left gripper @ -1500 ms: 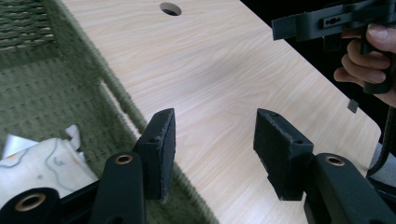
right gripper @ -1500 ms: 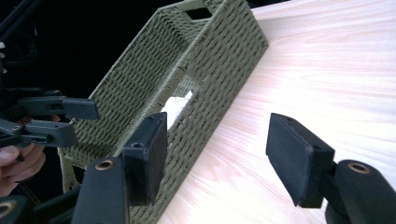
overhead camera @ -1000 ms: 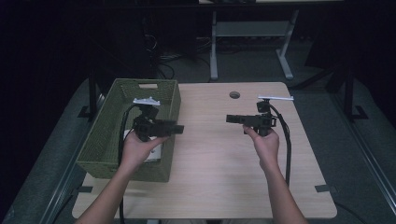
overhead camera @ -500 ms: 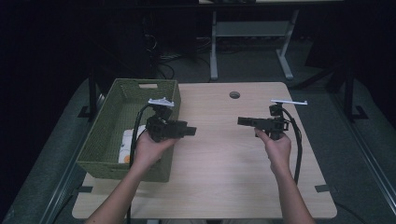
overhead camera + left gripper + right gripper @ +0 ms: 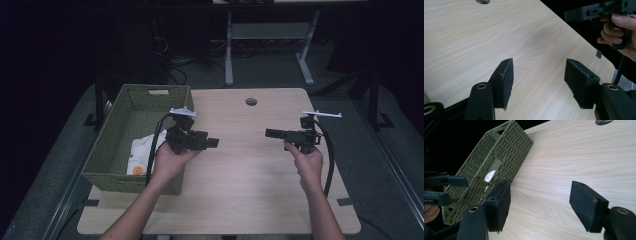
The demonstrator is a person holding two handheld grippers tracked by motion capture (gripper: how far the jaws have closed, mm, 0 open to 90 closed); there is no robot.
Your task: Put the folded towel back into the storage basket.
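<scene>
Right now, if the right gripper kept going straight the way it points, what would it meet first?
Probably the left gripper, held facing it above the table, though whether the two are level is unclear. Slightly lower and it would reach the green woven basket behind.

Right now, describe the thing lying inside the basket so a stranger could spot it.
On the wooden table, find the green woven basket at its left edge. Inside, near its front, lies a white crumpled item with orange marks, the basket's sole pale content.

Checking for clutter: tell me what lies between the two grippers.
Bare wooden tabletop alone lies between the left gripper and right gripper, seen in the high view.
</scene>
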